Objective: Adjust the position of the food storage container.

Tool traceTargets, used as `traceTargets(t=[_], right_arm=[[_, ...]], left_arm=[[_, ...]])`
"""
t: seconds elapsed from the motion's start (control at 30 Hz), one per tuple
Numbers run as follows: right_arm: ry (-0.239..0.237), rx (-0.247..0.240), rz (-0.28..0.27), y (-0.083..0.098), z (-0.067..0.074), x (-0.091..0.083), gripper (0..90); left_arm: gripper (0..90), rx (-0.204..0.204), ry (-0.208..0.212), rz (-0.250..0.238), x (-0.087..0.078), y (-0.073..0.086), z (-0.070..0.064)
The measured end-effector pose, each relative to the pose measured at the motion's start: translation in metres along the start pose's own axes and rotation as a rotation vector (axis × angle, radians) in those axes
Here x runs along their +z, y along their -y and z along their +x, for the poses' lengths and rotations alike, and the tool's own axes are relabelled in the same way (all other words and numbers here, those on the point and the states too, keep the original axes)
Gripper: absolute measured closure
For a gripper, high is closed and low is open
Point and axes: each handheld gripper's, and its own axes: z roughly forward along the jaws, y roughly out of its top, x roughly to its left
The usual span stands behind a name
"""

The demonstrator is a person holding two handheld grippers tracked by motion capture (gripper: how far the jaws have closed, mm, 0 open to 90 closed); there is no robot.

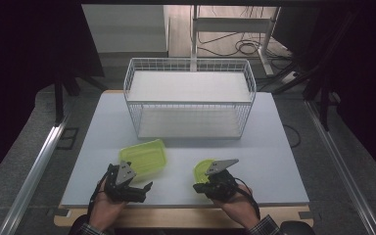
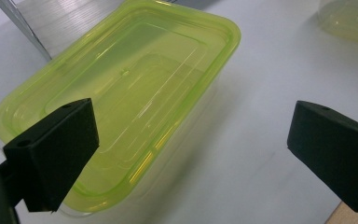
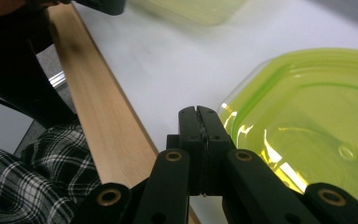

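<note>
Two lidded containers of translucent lime-green plastic lie near the front edge of the white desk (image 1: 274, 147) in the high view: a rectangular container (image 1: 143, 156) just ahead of the left gripper (image 1: 133, 184), and a rounder container (image 1: 203, 171) partly under the right gripper (image 1: 206, 185). Behind them stands a two-tier white wire rack (image 1: 188, 98), well apart. Both containers look light and slick, so a nudge could slide them instead of seating a grip.

Seen from the left gripper view, the rectangular container (image 2: 121, 107) has rounded corners, a stepped glossy lid and a clear base. The matte black jaws are spread wide, one over the container's near corner, the other over bare desk. Closing from here would likely catch only the corner and tip or skid it.

Along the right gripper view, the jaws are pressed together, empty, just beside the rim of the rounder container (image 3: 307, 126). The wooden desk edge (image 3: 102, 135) runs close, so a push could send the container toward it.
</note>
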Motion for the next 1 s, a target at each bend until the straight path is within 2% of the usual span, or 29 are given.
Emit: traceTargets(t=[0.1, 0.13, 0.2, 0.3, 0.4, 0.5, 0.6, 0.67, 0.8, 1.0], right_arm=[[-0.001, 0.010, 0.001, 0.000, -0.001, -0.002, 89.0], [-0.019, 0.009, -0.003, -0.001, 0.001, -0.002, 88.9], [-0.022, 0.003, -0.004, -0.003, 0.003, -0.001, 88.9], [-0.001, -0.042, -0.010, -0.015, 0.007, 0.001, 88.8], [0.026, -0.056, -0.017, -0.028, 0.004, 0.005, 88.8], [0.034, -0.066, 0.006, -0.033, 0.000, 0.012, 88.8], [0.044, -0.064, 0.034, -0.030, -0.003, 0.019, 89.0], [0.042, -0.047, 0.028, -0.028, -0.005, 0.018, 89.0], [0.073, -0.048, 0.022, -0.025, -0.010, 0.013, 89.0], [0.111, 0.017, 0.004, -0.012, -0.031, 0.000, 88.9]], left_arm=[[1.8, 0.001, 0.000, 0.002, 0.000, 0.000, 0.000], [1.8, 0.001, 0.000, 0.002, 0.000, 0.000, 0.000], [1.8, 0.001, -0.001, 0.002, 0.000, 0.000, 0.000], [1.8, 0.005, -0.003, 0.006, 0.000, 0.000, 0.000], [1.9, -0.001, -0.002, 0.002, 0.000, 0.000, 0.000], [1.8, -0.001, -0.001, 0.005, 0.000, 0.000, 0.000], [1.9, 0.000, -0.004, 0.005, 0.000, 0.000, 0.000], [1.9, 0.002, -0.006, 0.008, 0.000, 0.000, 0.000], [1.9, 0.004, -0.008, 0.009, 0.000, 0.000, 0.000], [1.9, 0.006, -0.011, 0.012, 0.000, 0.000, 0.000]])
